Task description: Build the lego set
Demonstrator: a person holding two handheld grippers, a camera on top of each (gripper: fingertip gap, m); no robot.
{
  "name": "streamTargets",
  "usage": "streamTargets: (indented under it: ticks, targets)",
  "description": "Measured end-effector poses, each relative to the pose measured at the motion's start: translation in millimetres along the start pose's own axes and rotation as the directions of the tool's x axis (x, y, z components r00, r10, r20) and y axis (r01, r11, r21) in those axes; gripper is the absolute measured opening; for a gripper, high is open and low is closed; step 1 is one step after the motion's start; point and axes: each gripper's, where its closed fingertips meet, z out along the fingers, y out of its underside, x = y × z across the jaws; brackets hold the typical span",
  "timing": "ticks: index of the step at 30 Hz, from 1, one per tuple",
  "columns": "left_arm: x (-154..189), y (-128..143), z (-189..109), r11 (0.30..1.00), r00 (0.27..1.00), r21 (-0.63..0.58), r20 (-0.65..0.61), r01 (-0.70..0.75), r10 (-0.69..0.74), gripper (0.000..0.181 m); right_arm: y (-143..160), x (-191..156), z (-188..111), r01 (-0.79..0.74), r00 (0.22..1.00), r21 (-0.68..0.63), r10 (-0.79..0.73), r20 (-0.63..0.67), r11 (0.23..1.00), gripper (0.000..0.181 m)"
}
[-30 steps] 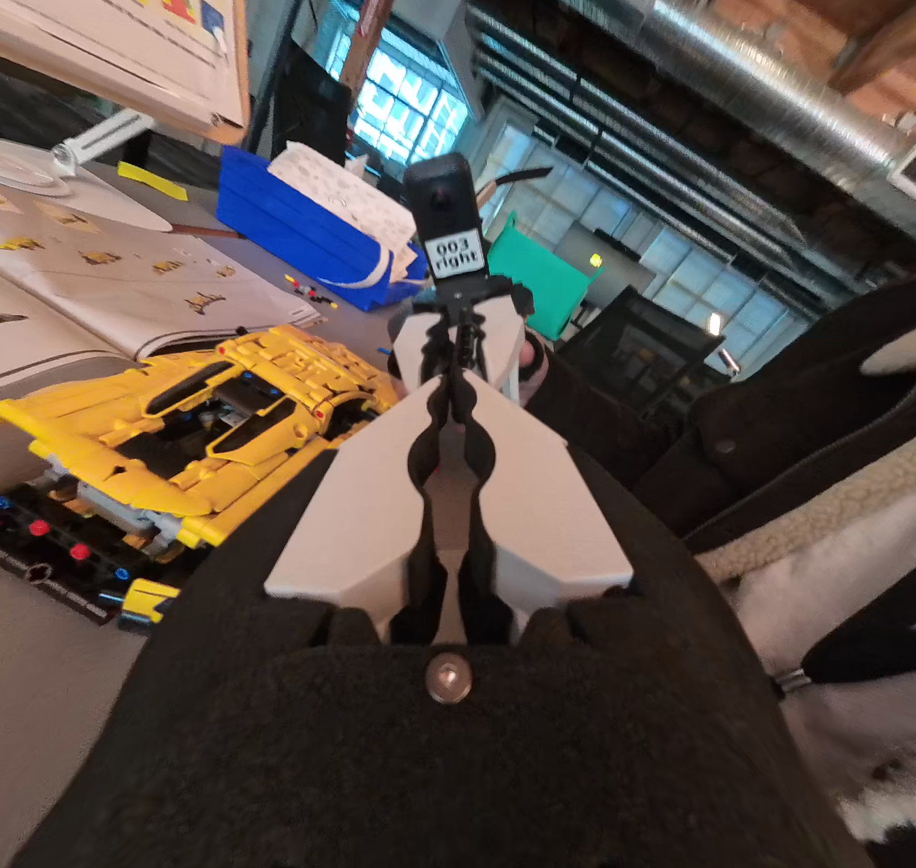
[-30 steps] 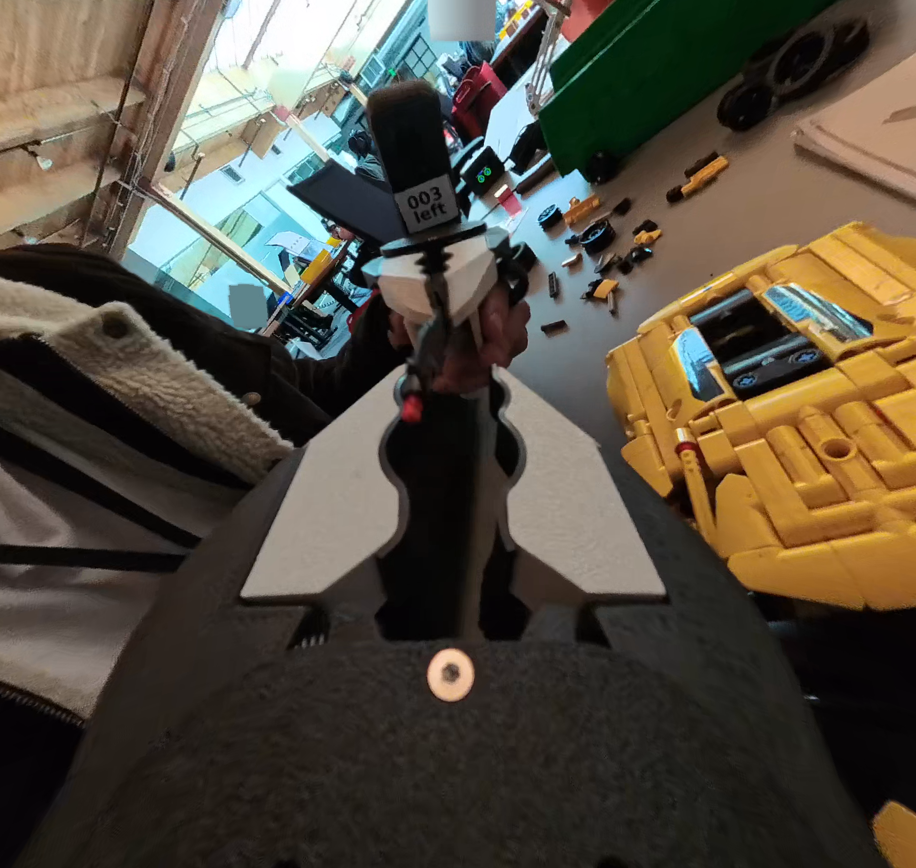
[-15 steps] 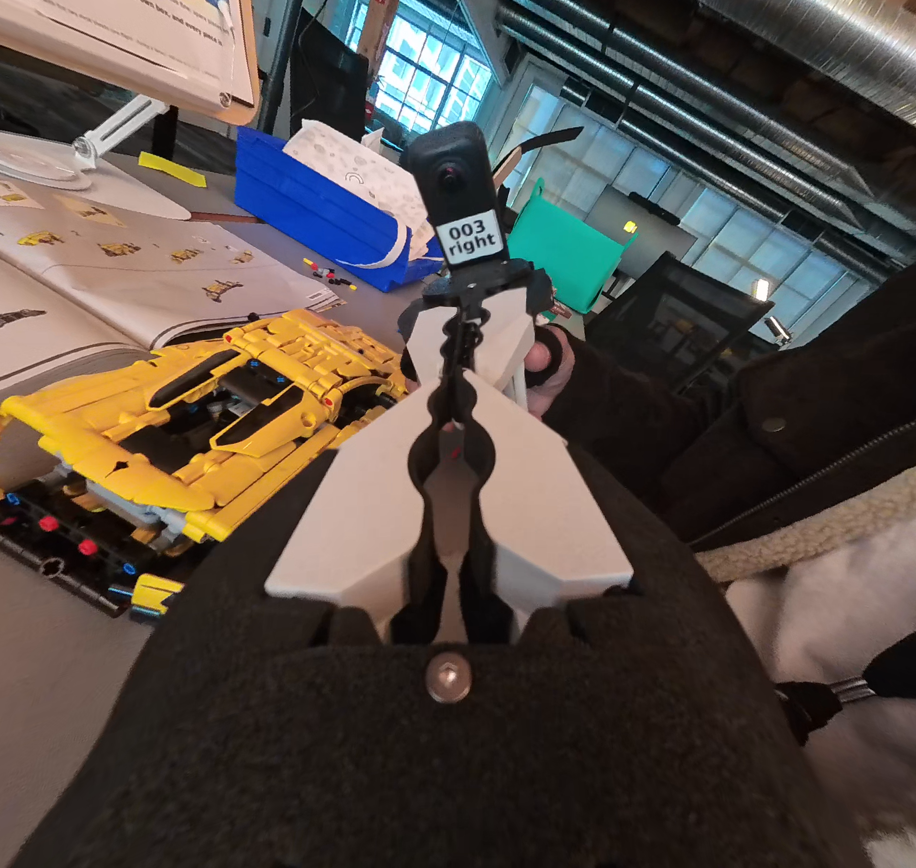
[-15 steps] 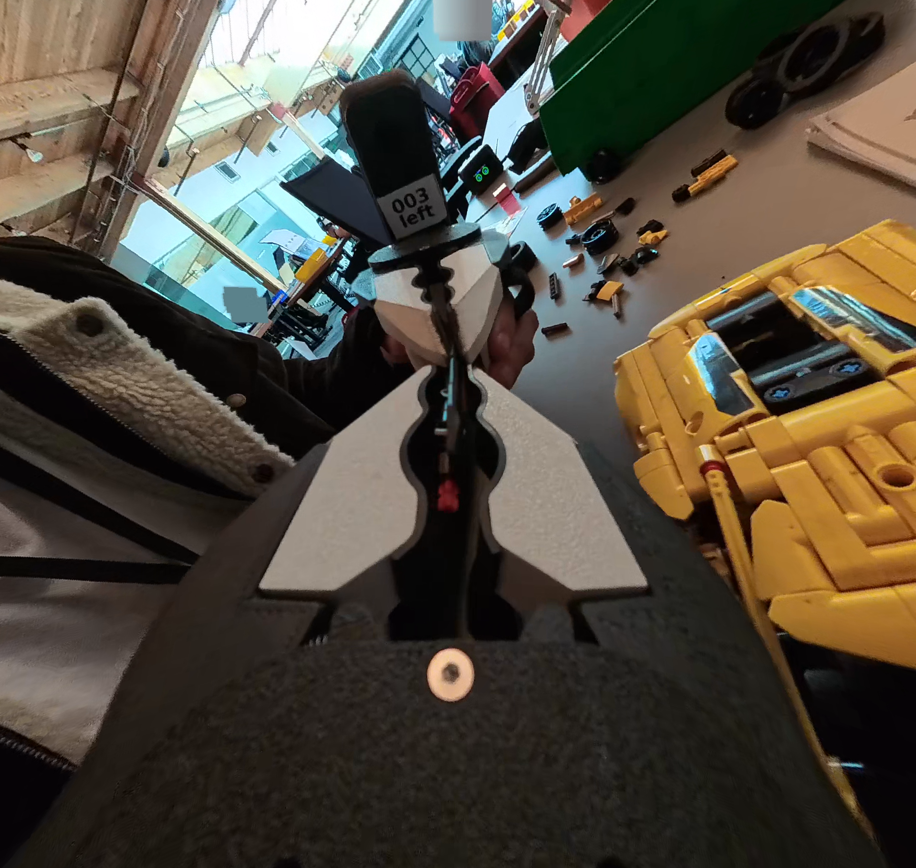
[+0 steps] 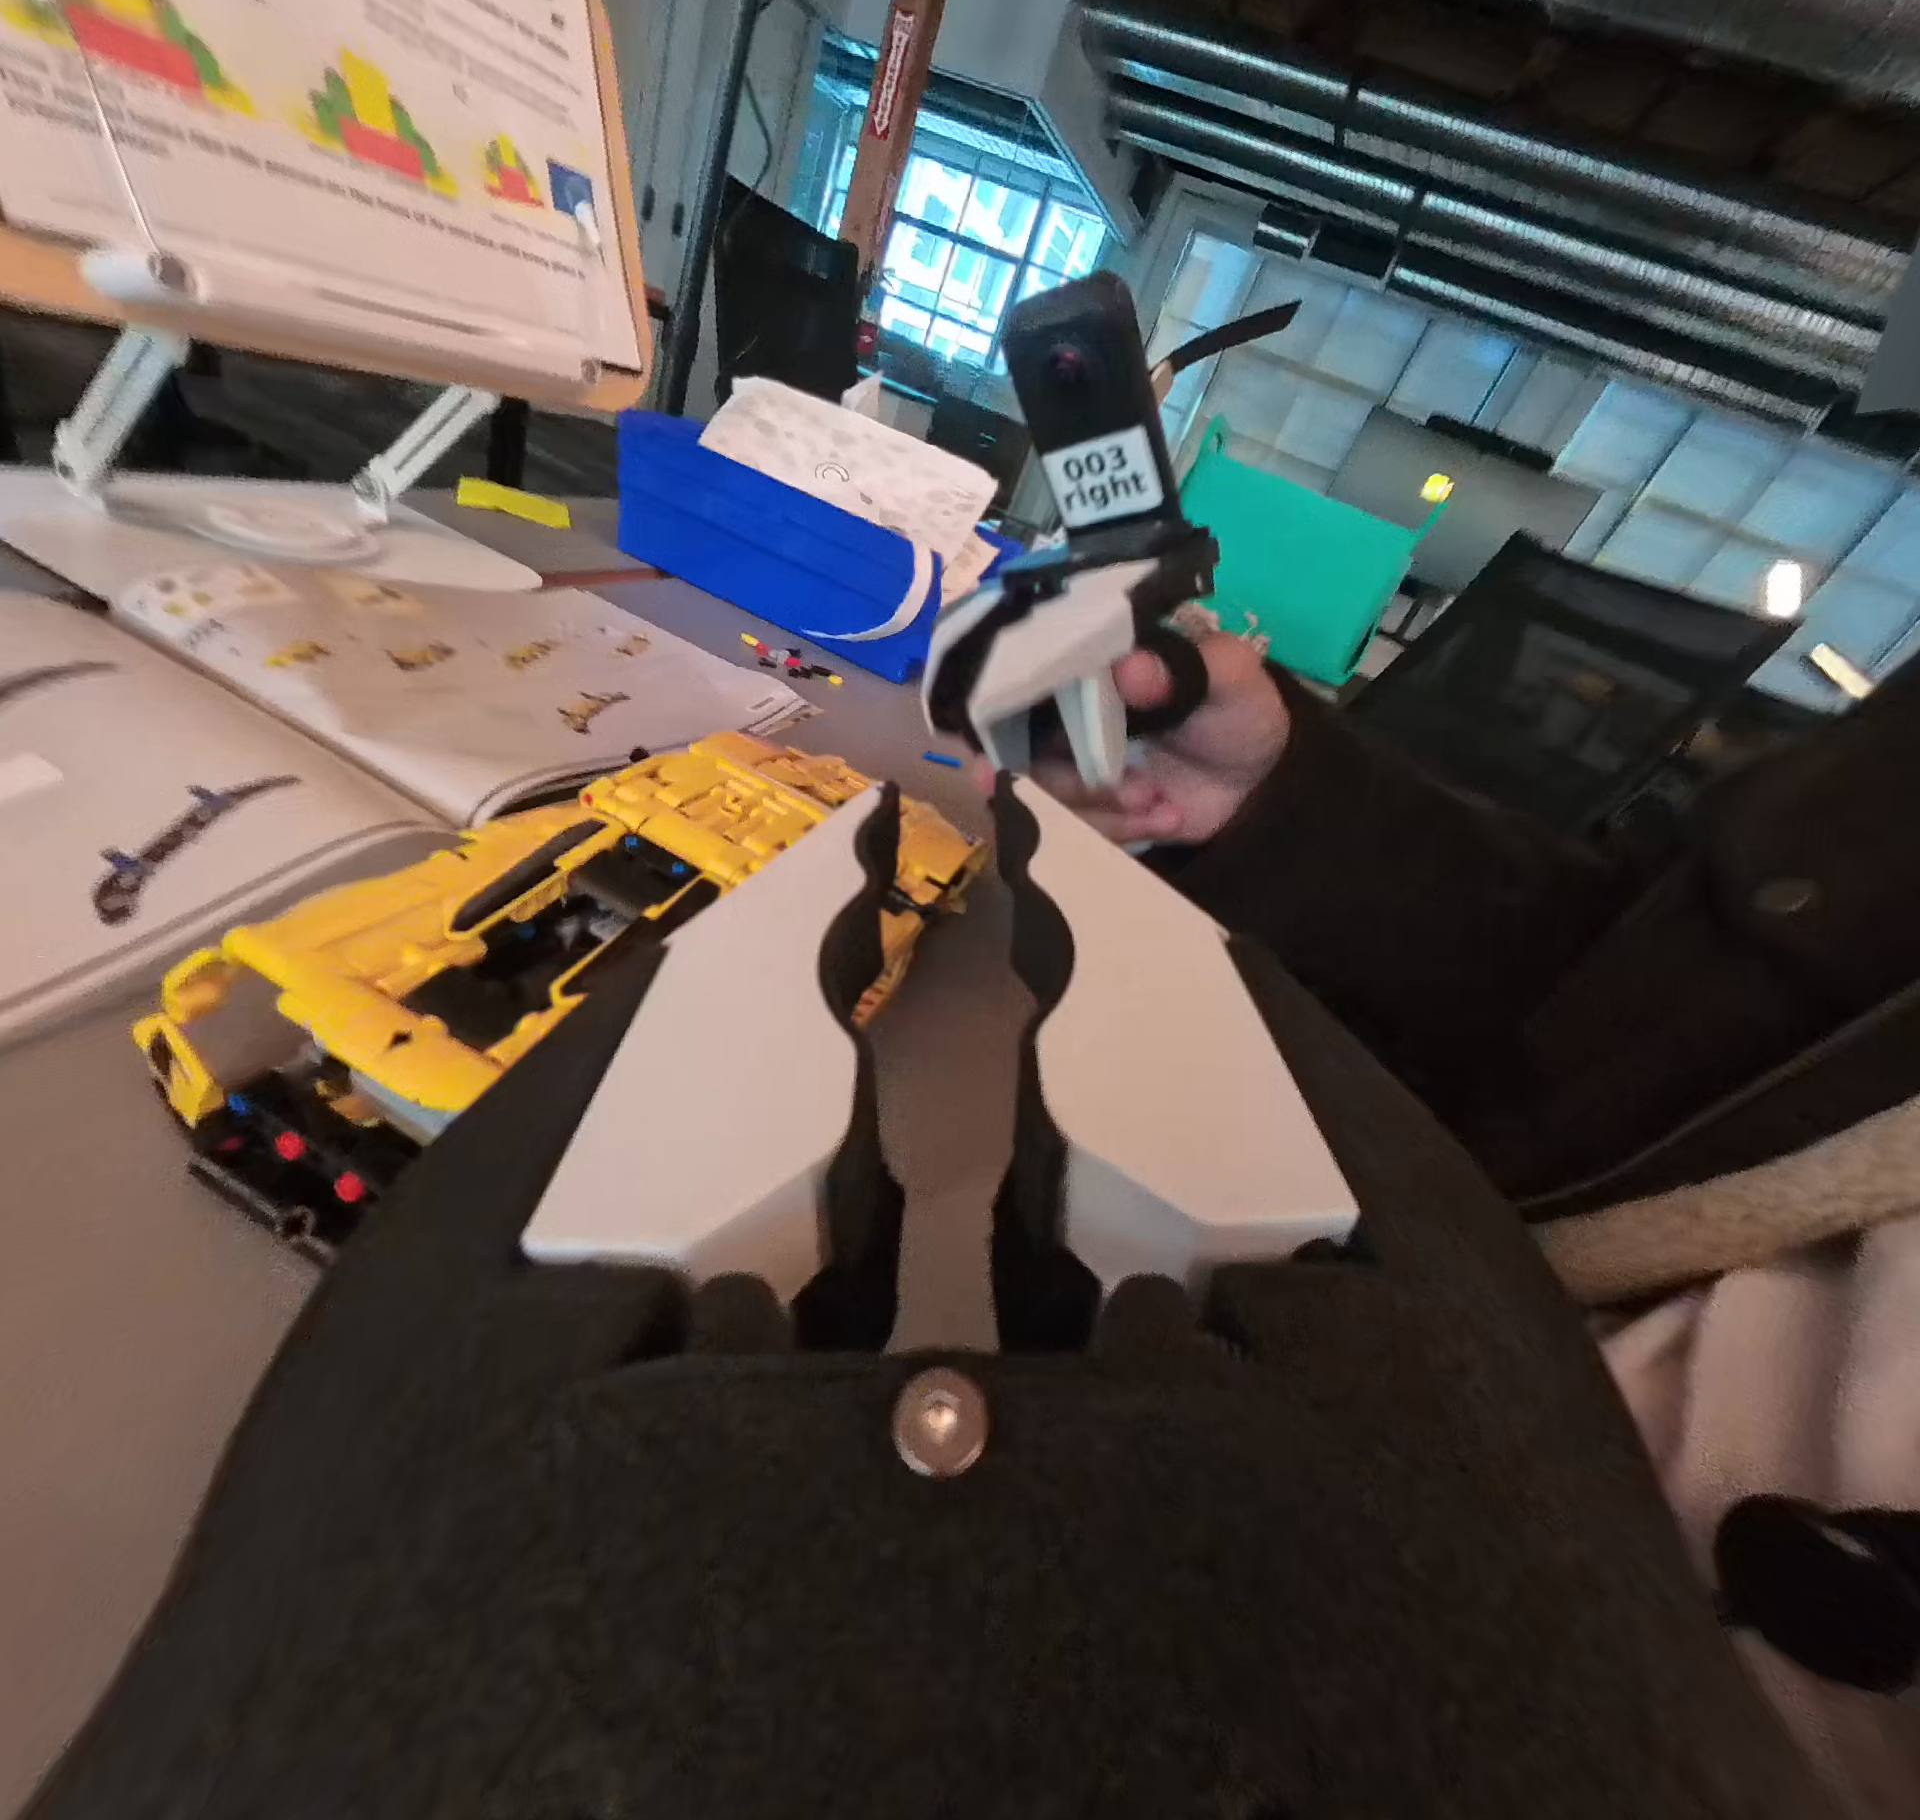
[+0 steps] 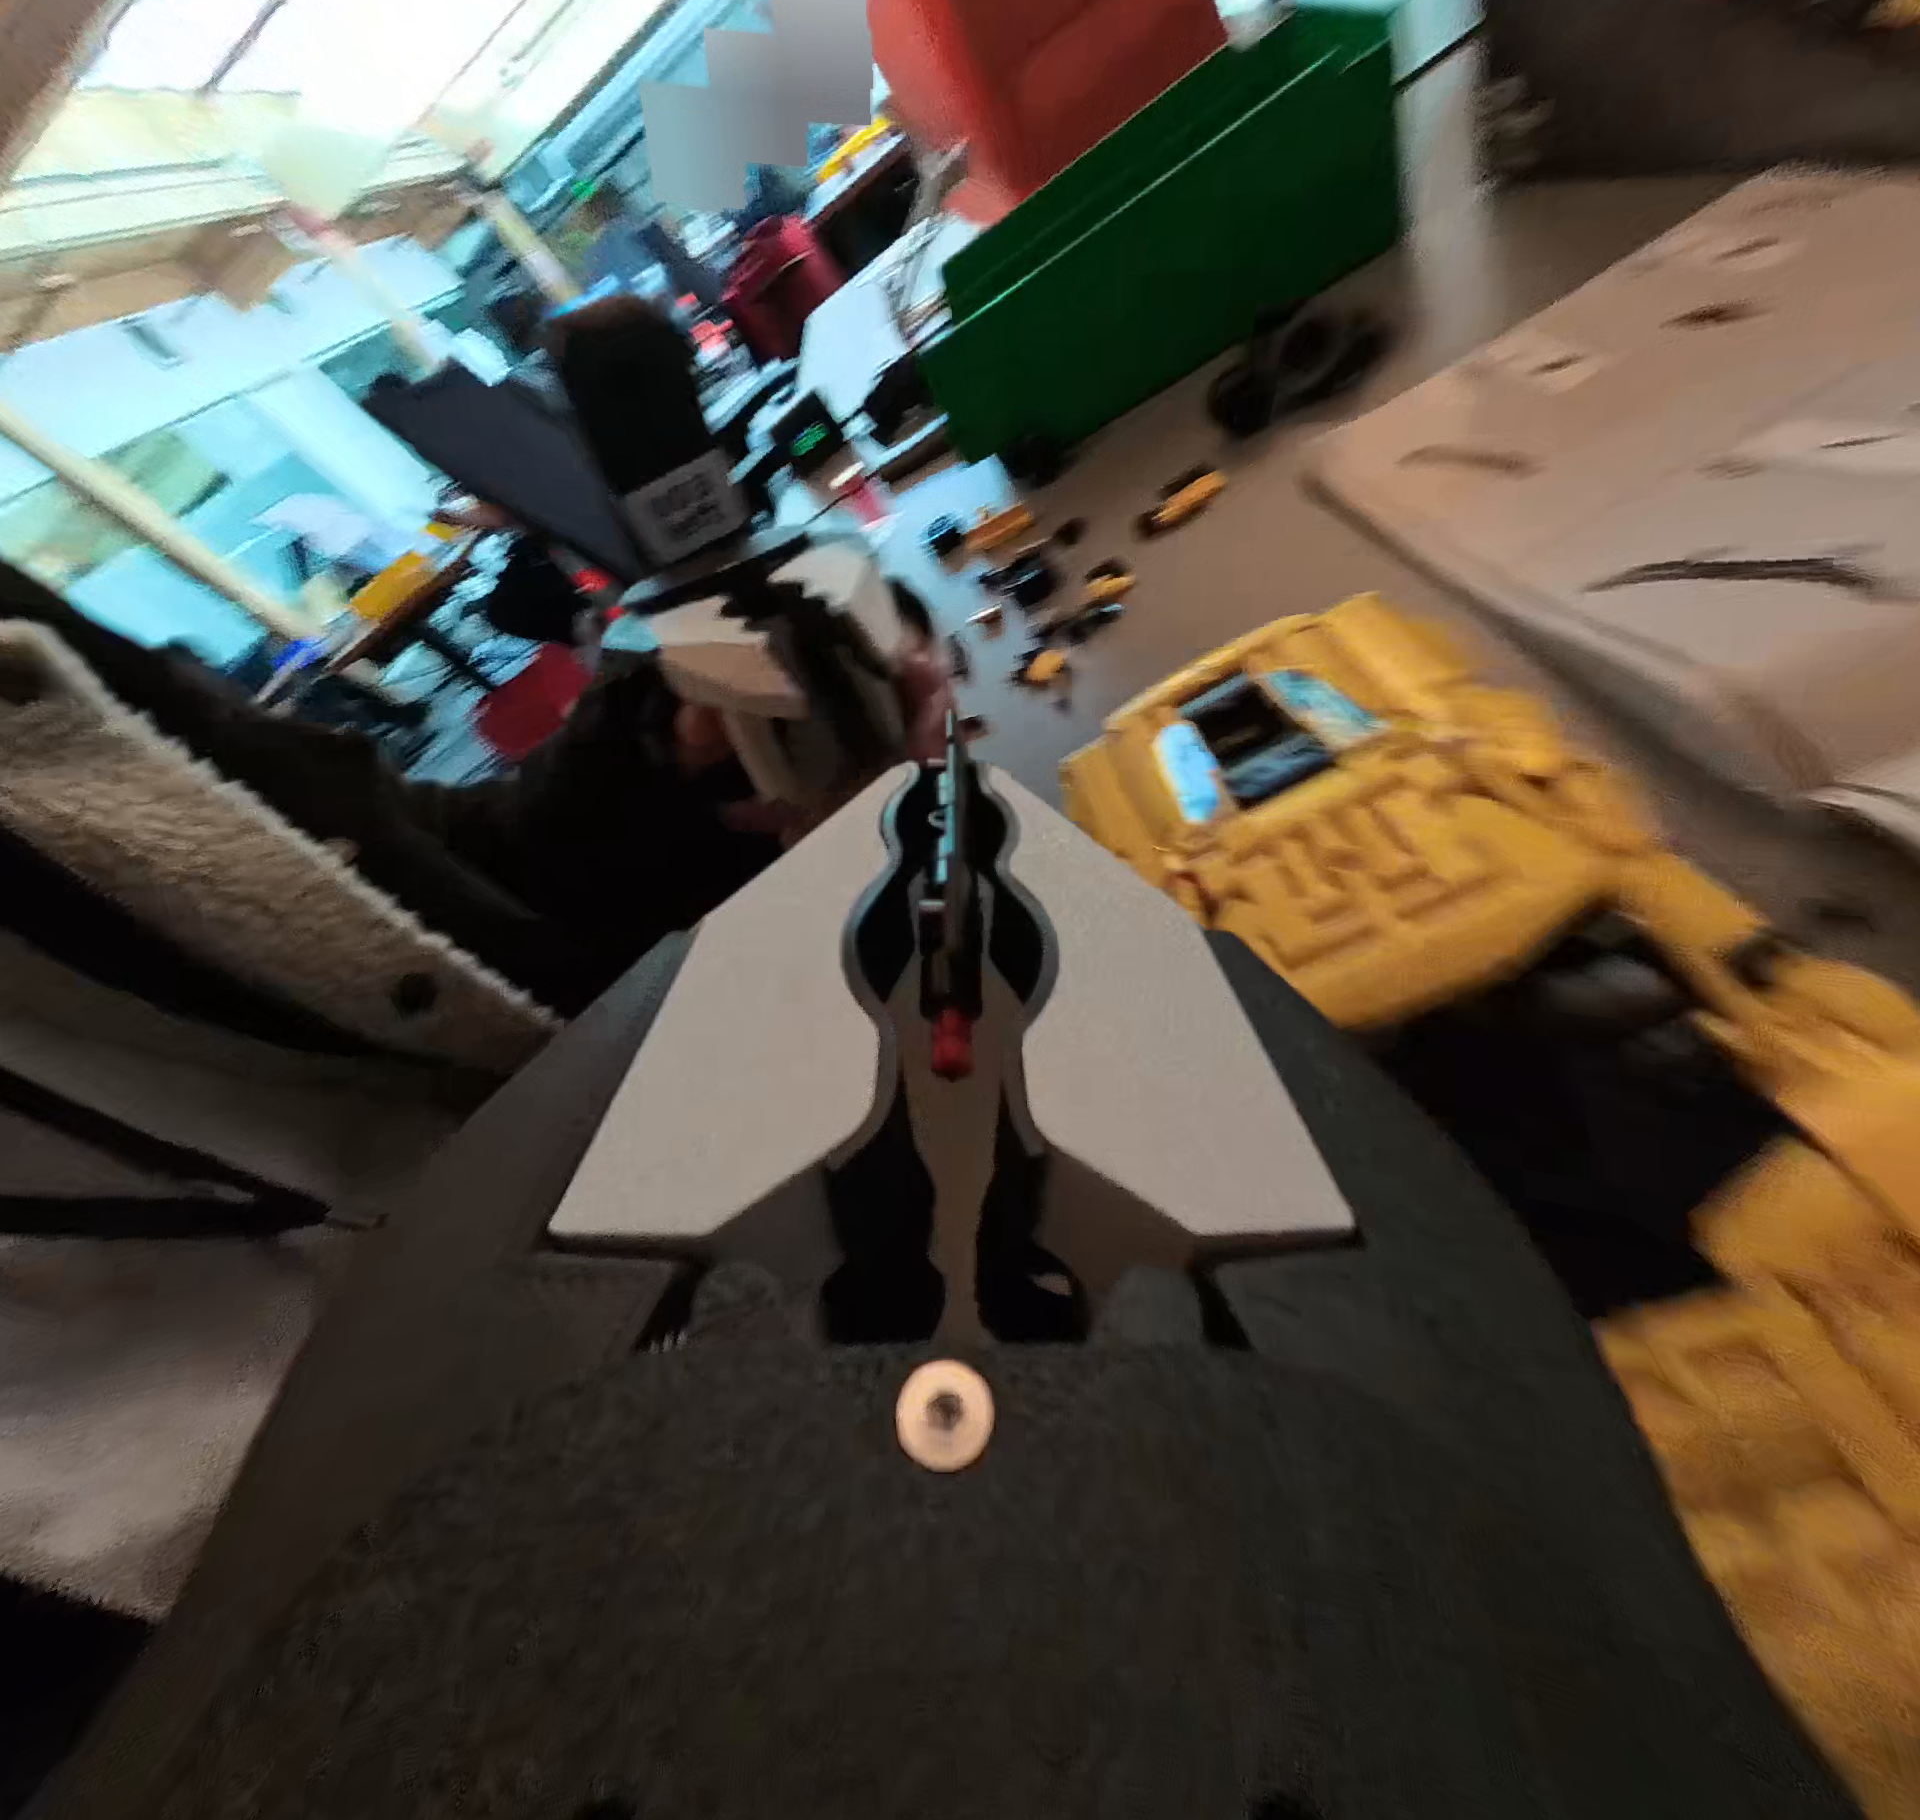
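The yellow lego car (image 5: pixel 582 918) stands on the grey table, left of my left gripper (image 5: pixel 940 804), whose jaws are open and empty. The right gripper (image 5: pixel 1049 690) shows beyond it, held by a hand. In the right wrist view, which is blurred, my right gripper (image 6: pixel 951 783) is shut on a thin black lego piece (image 6: pixel 951 897) with a red pin (image 6: pixel 948 1043) at its near end. The car (image 6: pixel 1351 835) lies to its right. The left gripper (image 6: pixel 748 658) shows farther off to the left.
An open instruction booklet (image 5: pixel 416 669) lies behind the car, with a blue bin (image 5: pixel 769 534) and a tilted board on a stand (image 5: pixel 312 108) beyond. A green bin (image 6: pixel 1164 243), black wheels (image 6: pixel 1299 368) and loose small parts (image 6: pixel 1049 565) lie on the table. Left tips to right tips: about 5 cm.
My left gripper has opened and let go of the thin black piece. My right gripper has shut on it. The two grippers have moved apart and both views have swung.
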Motion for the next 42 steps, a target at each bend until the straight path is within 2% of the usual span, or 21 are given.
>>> streamTargets:
  ticks: [2, 4, 5, 7, 10, 12, 14, 17, 19, 22, 26, 29, 32, 34, 35, 38, 40, 42]
  targets:
    - [16, 8, 12, 0.993, 0.993, -0.035, -0.043, -0.113, 0.111, 0.019, -7, 9, -32, 0.001, 0.995, 0.062, 0.006, -0.099, 0.998, 0.008]
    - [40, 34, 32, 0.966, 0.972, -0.157, -0.15, -0.206, 0.183, 0.024, -3, 13, -56, -0.012, 0.986, 0.137, 0.035, -0.166, 0.991, 0.007]
    - [51, 54, 43, 0.934, 0.955, -0.251, -0.214, -0.255, 0.204, 0.027, 2, 15, -65, -0.027, 0.982, 0.181, 0.06, -0.179, 0.983, 0.007]
    - [52, 88, 65, 0.844, 0.938, -0.42, -0.237, -0.334, 0.254, 0.021, 11, 19, -80, -0.033, 0.98, 0.281, 0.086, -0.181, 0.959, 0.006]
    - [48, 120, 94, 0.731, 0.915, -0.552, -0.268, -0.402, 0.301, 0.017, 19, 31, -96, -0.103, 0.972, 0.35, 0.169, -0.165, 0.931, 0.007]
    - [47, 137, 105, 0.65, 0.908, -0.634, -0.3, -0.42, 0.293, 0.018, 9, 33, -109, -0.082, 0.974, 0.407, 0.16, -0.163, 0.91, 0.007]
    - [47, 152, 109, 0.579, 0.911, -0.704, -0.335, -0.411, 0.24, 0.018, 8, 34, -113, -0.082, 0.975, 0.416, 0.159, -0.153, 0.906, 0.006]
    - [52, 160, 115, 0.576, 0.923, -0.727, -0.349, -0.374, 0.16, 0.01, 7, 33, -116, -0.104, 0.977, 0.431, 0.174, -0.125, 0.896, 0.006]
    - [46, 162, 117, 0.551, 0.917, -0.735, -0.345, -0.395, 0.198, 0.009, 7, 34, -117, -0.111, 0.977, 0.434, 0.178, -0.117, 0.894, 0.006]
    - [40, 160, 116, 0.526, 0.899, -0.73, -0.346, -0.437, 0.268, 0.01, 6, 32, -117, -0.122, 0.978, 0.439, 0.182, -0.098, 0.89, 0.006]
    - [39, 165, 117, 0.515, 0.896, -0.732, -0.358, -0.445, 0.264, 0.011, 6, 30, -115, -0.134, 0.98, 0.436, 0.185, -0.077, 0.89, 0.006]
    - [44, 167, 116, 0.535, 0.882, -0.702, -0.389, -0.47, 0.264, 0.004, 7, 31, -114, -0.133, 0.979, 0.43, 0.186, -0.083, 0.893, 0.007]
    - [43, 167, 111, 0.502, 0.839, -0.672, -0.435, -0.544, 0.327, 0.004, 7, 34, -118, -0.13, 0.977, 0.44, 0.191, -0.097, 0.888, 0.006]
    - [36, 161, 111, 0.49, 0.815, -0.655, -0.415, -0.576, 0.404, 0.004, 8, 35, -118, -0.132, 0.976, 0.439, 0.195, -0.101, 0.889, 0.006]
    - [32, 148, 114, 0.524, 0.811, -0.623, -0.385, -0.581, 0.441, 0.004, 8, 35, -117, -0.13, 0.976, 0.433, 0.191, -0.1, 0.892, 0.007]
    - [25, 74, 114, 0.702, 0.813, -0.411, -0.261, -0.581, 0.521, 0.003, 13, 20, -104, -0.121, 0.988, 0.355, 0.147, -0.048, 0.927, 0.007]
    - [15, 38, 103, 0.743, 0.805, -0.312, -0.185, -0.592, 0.564, 0.003, 19, 13, -87, -0.109, 0.992, 0.281, 0.122, -0.027, 0.953, 0.007]
    - [7, 29, 94, 0.748, 0.801, -0.293, -0.149, -0.596, 0.58, 0.002, 19, 11, -70, -0.15, 0.988, 0.236, 0.151, 0.013, 0.96, 0.007]
